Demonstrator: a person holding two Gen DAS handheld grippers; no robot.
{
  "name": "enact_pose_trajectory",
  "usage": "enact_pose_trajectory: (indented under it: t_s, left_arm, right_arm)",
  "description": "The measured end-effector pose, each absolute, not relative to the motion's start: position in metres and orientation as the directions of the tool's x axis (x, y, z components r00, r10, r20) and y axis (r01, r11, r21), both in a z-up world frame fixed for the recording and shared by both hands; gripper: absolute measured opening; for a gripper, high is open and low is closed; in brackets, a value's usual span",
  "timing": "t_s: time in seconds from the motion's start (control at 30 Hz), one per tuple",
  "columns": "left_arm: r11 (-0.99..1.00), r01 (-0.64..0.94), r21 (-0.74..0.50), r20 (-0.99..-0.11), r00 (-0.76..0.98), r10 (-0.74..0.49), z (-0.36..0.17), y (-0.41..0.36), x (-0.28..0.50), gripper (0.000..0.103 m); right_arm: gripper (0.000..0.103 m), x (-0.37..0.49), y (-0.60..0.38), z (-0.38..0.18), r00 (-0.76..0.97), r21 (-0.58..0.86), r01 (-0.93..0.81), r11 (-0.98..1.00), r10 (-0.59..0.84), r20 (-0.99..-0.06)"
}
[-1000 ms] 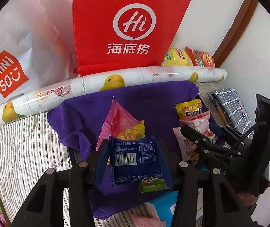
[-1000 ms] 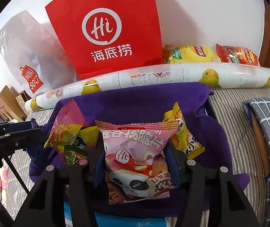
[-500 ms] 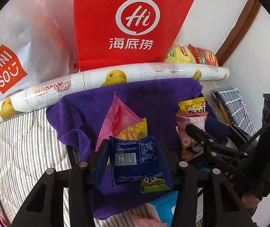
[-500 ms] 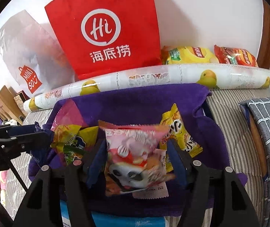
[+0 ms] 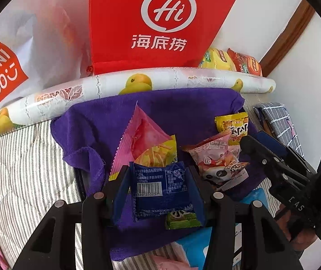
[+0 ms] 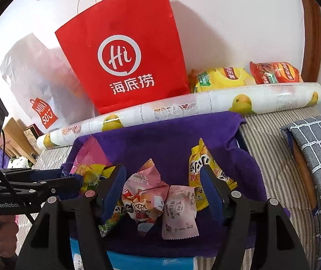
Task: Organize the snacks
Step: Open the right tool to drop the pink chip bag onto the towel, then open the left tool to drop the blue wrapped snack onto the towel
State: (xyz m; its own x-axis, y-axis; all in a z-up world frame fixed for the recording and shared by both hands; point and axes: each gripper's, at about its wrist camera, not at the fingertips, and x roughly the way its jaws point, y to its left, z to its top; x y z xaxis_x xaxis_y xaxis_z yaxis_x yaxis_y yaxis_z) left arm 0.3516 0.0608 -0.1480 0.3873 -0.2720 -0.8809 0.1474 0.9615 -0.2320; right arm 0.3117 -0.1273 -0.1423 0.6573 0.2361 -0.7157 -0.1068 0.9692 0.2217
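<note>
Now the left gripper [image 5: 160,189] clamps one blue packet [image 5: 160,191] while the right gripper [image 6: 162,189] gapes over two pink packets [image 6: 146,193].

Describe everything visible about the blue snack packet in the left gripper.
The blue snack packet is a small, roughly square pouch of glossy film, back side to the camera: white Chinese print, a nutrition table and a white barcode panel, with crimped seals at its edges. It is held upright between the blue pads of the left gripper, which press its two side edges, above the purple towel. A small green packet pokes out at its lower right corner.
</note>
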Motion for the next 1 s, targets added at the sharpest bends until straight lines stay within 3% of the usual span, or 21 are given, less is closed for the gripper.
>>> enact_pose_trajectory:
  t_s: [0.5, 0.73, 1.0]
  left_arm:
    - [0.956, 0.131, -0.262, -0.877, 0.381, -0.292, -0.148, 0.068, 0.354, 0.050]
    - [0.954, 0.117, -0.278, -0.871, 0.388, -0.301, -0.143, 0.074, 0.355, 0.063]
    - [0.952, 0.110, -0.285, -0.859, 0.410, -0.305, -0.134, 0.079, 0.353, 0.067]
  right_arm:
    - [0.067, 0.312, -0.127, -0.145, 0.654, 0.218, -0.105, 0.970, 0.232, -0.720]
    - [0.067, 0.313, -0.128, -0.146, 0.651, 0.219, -0.102, 0.970, 0.231, -0.723]
    - [0.067, 0.313, -0.128, -0.146, 0.650, 0.217, -0.104, 0.971, 0.231, -0.723]
